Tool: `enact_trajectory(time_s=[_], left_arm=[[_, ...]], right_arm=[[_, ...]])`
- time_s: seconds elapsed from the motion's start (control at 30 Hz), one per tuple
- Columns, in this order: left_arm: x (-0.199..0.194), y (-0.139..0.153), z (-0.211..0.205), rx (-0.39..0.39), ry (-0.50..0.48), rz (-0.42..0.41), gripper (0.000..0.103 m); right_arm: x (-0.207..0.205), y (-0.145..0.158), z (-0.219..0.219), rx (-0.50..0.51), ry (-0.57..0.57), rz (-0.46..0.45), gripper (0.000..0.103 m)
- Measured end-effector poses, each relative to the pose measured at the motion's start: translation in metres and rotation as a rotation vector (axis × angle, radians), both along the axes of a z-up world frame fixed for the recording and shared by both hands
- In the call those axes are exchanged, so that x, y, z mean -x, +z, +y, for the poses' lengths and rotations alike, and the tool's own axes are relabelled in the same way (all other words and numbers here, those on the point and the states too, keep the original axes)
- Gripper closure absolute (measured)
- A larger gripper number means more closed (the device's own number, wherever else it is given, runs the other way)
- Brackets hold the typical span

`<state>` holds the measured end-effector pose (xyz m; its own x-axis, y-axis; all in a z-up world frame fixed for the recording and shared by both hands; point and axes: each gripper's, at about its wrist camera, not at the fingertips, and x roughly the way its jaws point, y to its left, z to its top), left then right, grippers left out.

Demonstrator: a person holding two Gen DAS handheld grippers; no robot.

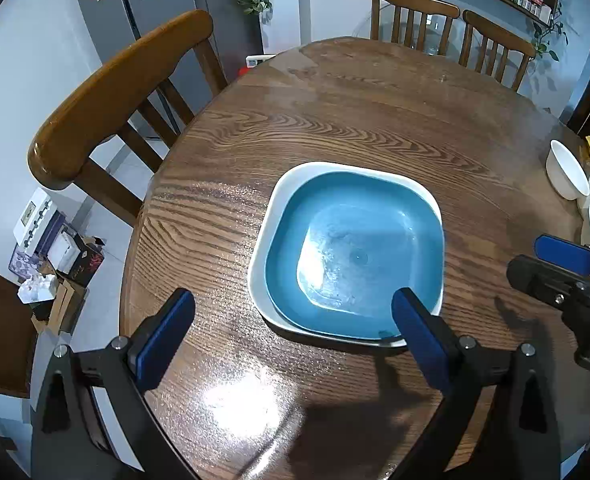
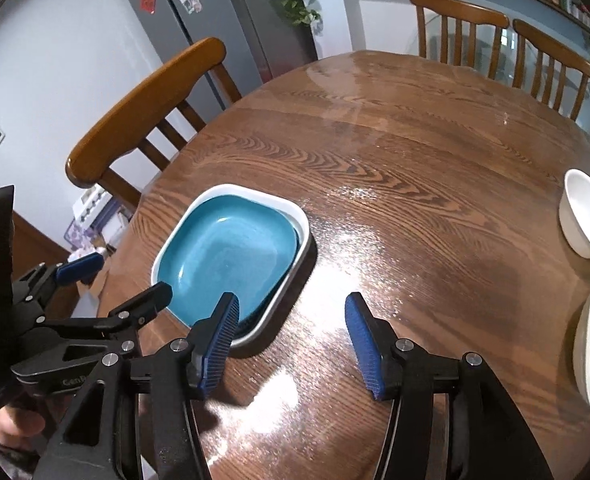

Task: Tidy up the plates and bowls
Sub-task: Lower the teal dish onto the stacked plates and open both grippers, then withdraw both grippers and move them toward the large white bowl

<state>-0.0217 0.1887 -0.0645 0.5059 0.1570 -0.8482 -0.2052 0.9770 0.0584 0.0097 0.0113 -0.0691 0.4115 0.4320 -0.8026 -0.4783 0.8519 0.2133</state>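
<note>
I am holding both grippers spread and empty beside the blue plate (image 1: 355,256), which is nesting in the white plate (image 1: 279,200). The white bowls (image 2: 587,216) are lying right of that stack, nearer my right gripper (image 2: 291,344) than my left gripper (image 1: 291,328).

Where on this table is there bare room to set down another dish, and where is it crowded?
Free: the wide wooden stretch of the table between the stacked blue plate on its white plate and the white bowls, running to the far chairs. Crowded: the right edge with the bowls, and the near edge where both tools hang.
</note>
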Motion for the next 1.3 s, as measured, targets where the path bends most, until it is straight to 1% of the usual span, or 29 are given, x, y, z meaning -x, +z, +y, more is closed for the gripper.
enact_trajectory(time_s=[0.13, 0.23, 0.57, 0.7, 1.07, 1.3], left_arm=[[0.004, 0.004, -0.010, -0.051, 0.013, -0.015, 0.004], [0.007, 0.009, -0.018, -0.057, 0.007, -0.028, 0.001], [0.017, 0.023, -0.054, -0.097, -0.026, -0.068, 0.001], [0.021, 0.027, -0.069, -0.101, -0.041, -0.080, 0.001], [0.021, 0.035, -0.112, -0.112, -0.086, -0.084, 0.001], [0.016, 0.037, -0.154, -0.117, -0.152, -0.088, 0.001]], right_arm=[[0.005, 0.002, -0.008, -0.012, 0.003, -0.007, 0.047], [0.011, 0.004, -0.014, -0.020, 0.004, -0.015, 0.047], [0.027, 0.017, -0.044, -0.038, -0.001, -0.059, 0.047], [0.032, 0.021, -0.056, -0.043, -0.005, -0.075, 0.042], [0.038, 0.032, -0.105, -0.068, -0.054, -0.097, 0.042], [0.041, 0.035, -0.146, -0.077, -0.121, -0.103, 0.042]])
